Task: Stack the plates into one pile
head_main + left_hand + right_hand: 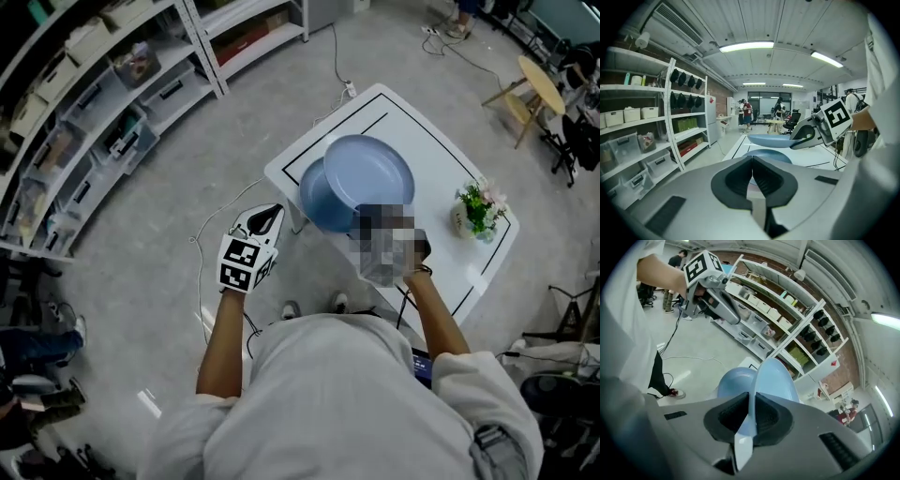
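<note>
Plates, two and both blue, at the near left part of the white desk [441, 178]. The lower plate [317, 208] flat on the desk; the upper plate [370, 169] lifted just above it, overlapping but shifted toward the far right, not yet resting on it. Clamped at its near rim by the right gripper [751, 404], rim edge-on between the two pads: probably a hold at the edge for carrying it level over the other and setting it down with nothing trapped underneath. The left gripper [752, 171] closed on nothing, jaws together, off the desk at the left side, seemingly to leave the way free for the stacking. A small flower pot [476, 214] at the right edge of the desk, well apart from both plates, no obstacle. Still to do, by judgement: centering over the lower plate, lowering, then releasing.
</note>
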